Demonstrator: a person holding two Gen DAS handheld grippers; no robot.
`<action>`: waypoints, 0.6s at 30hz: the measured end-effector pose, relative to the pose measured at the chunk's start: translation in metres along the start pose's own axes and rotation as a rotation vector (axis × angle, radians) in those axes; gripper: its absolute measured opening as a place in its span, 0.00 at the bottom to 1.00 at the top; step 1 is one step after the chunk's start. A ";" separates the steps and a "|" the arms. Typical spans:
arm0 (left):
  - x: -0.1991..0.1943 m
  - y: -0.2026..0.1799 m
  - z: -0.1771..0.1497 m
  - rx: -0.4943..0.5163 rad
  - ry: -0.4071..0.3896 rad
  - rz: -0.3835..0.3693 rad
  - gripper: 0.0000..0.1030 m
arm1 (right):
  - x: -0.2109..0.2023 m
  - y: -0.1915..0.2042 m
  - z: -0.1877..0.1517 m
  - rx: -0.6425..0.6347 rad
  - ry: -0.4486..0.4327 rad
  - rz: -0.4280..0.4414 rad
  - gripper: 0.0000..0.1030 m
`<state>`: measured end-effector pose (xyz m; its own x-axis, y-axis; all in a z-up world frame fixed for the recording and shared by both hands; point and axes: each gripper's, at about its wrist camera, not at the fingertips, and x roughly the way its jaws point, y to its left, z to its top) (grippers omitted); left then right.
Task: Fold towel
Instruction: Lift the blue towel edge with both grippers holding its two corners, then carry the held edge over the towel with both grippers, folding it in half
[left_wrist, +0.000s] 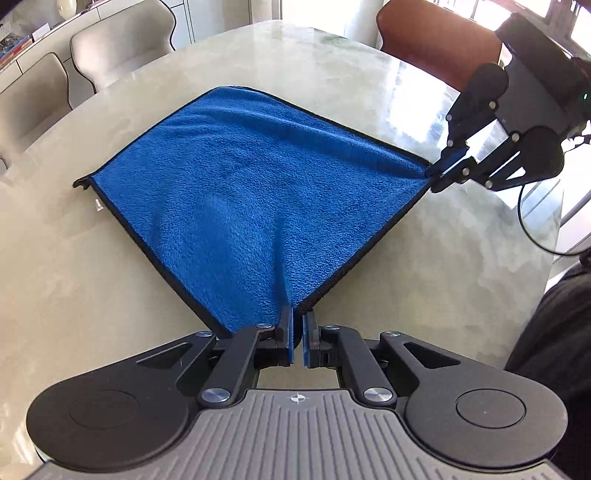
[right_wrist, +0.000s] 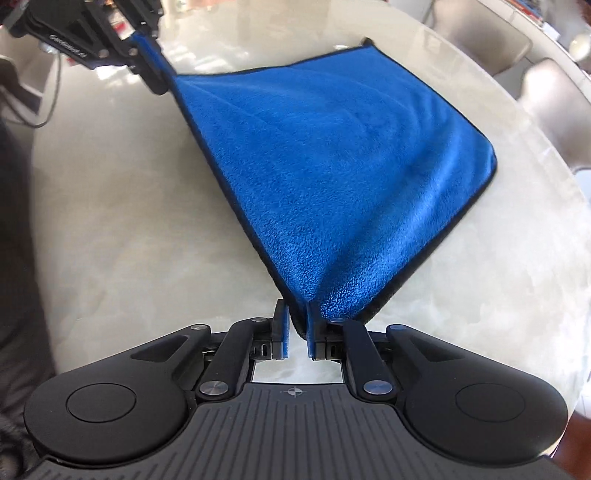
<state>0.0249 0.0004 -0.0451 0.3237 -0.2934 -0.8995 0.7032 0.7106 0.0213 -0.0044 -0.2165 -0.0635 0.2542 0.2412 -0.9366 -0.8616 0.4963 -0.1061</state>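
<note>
Towel (left_wrist: 251, 184), blue plush with black hem: being pinched at adjacent corners by left gripper (left_wrist: 297, 338) and right gripper (right_wrist: 297, 338); lifting evenly, keeping taut.

Bright blue towel (left_wrist: 255, 184), fleecy all over, trimmed with a thin black border. The table (left_wrist: 74, 277) is pale cream marble, mottled and glossy. Both grippers are black, left gripper (left_wrist: 297, 339) and right gripper (right_wrist: 297, 338), each with blue finger pads (right_wrist: 283, 338) and grey ribbed bodies. Far side: beige chairs (left_wrist: 122, 40), one rust-brown chair (left_wrist: 436, 40).
</note>
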 end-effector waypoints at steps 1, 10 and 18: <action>-0.002 0.000 -0.001 0.004 0.002 0.003 0.03 | -0.002 0.002 0.001 -0.010 0.002 0.007 0.09; -0.008 0.004 -0.005 0.036 0.030 0.027 0.04 | -0.015 0.015 -0.006 -0.043 0.063 0.010 0.09; -0.009 0.005 0.010 0.084 0.002 0.019 0.04 | -0.006 0.039 0.008 -0.042 -0.046 -0.061 0.46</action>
<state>0.0315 0.0002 -0.0330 0.3359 -0.2792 -0.8996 0.7480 0.6595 0.0745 -0.0358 -0.1921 -0.0591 0.3262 0.2502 -0.9116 -0.8613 0.4760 -0.1776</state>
